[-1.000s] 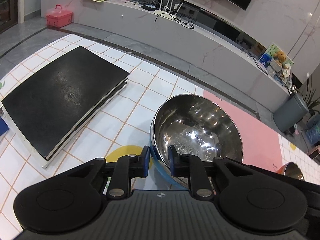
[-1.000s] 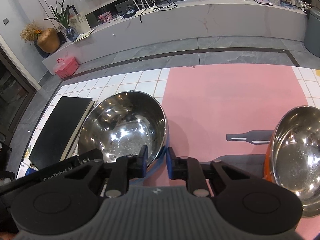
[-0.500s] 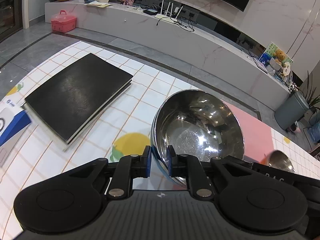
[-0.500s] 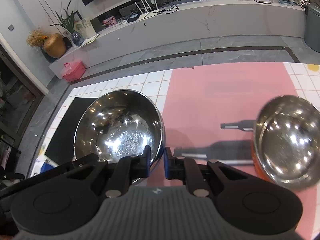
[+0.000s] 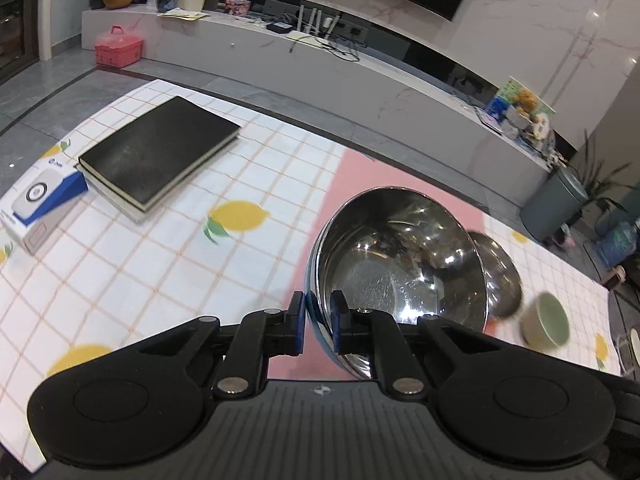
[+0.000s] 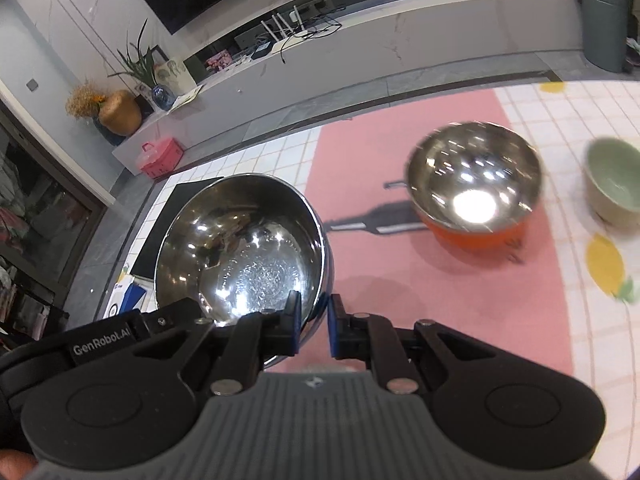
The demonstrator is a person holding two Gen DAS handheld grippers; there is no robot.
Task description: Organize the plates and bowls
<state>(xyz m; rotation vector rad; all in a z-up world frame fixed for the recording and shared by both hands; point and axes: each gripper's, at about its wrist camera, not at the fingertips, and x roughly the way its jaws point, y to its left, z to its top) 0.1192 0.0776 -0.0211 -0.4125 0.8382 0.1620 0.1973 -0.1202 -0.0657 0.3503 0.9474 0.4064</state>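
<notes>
Left black two-finger gripper (image 5: 319, 322) angled downward, blue-padded jaws clamped on rim of blue-sided steel bowl (image 5: 394, 276), right black two-finger gripper (image 6: 313, 326) angled downward, jaws clamped on same rim, opposite side

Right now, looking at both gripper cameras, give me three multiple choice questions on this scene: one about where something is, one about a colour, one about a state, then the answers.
1. Where does the black book lie?
A. On the checked tablecloth, beside a blue and white box
B. On the pink mat
C. Inside a bowl

2. What colour is the outside of the steel bowl standing on the pink mat?
A. Green
B. Orange
C. Black

3. How is the blue-sided steel bowl held?
A. By one gripper only
B. Not held at all
C. By both grippers on its rim

Answers: 1 A, the book sits on the tablecloth next to the box. 2 B, its side shows orange. 3 C, the left gripper and the right gripper each clamp the rim.
</notes>
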